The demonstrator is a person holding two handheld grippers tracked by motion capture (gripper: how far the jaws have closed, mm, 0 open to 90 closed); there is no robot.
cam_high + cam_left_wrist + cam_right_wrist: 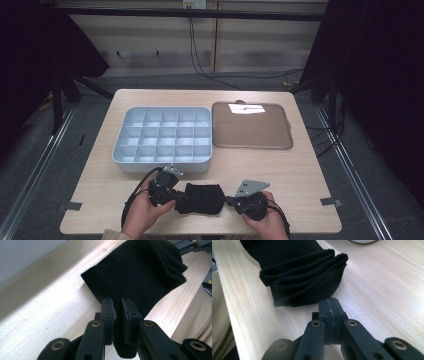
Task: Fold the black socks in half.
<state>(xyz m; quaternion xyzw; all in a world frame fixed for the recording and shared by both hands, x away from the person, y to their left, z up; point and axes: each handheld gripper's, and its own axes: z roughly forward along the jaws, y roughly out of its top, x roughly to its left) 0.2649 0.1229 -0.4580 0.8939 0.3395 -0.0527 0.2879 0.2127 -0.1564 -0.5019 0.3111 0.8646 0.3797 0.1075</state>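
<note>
The black ribbed sock [202, 198] lay folded flat, its layered cuff edges stacked at one end. It rested on the table's near edge, just in front of the pale blue compartment tray [162, 135], apart from it, lengthwise along the tray's front wall.

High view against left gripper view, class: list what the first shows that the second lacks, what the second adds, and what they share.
High view: the grey compartment organiser, the flat tray beside it, both hands and the right gripper shut at the folded black sock.
Left gripper view: the left gripper pinching the sock's edge, and the ribbed knit.
Shared: the sock and the wooden table.
</note>
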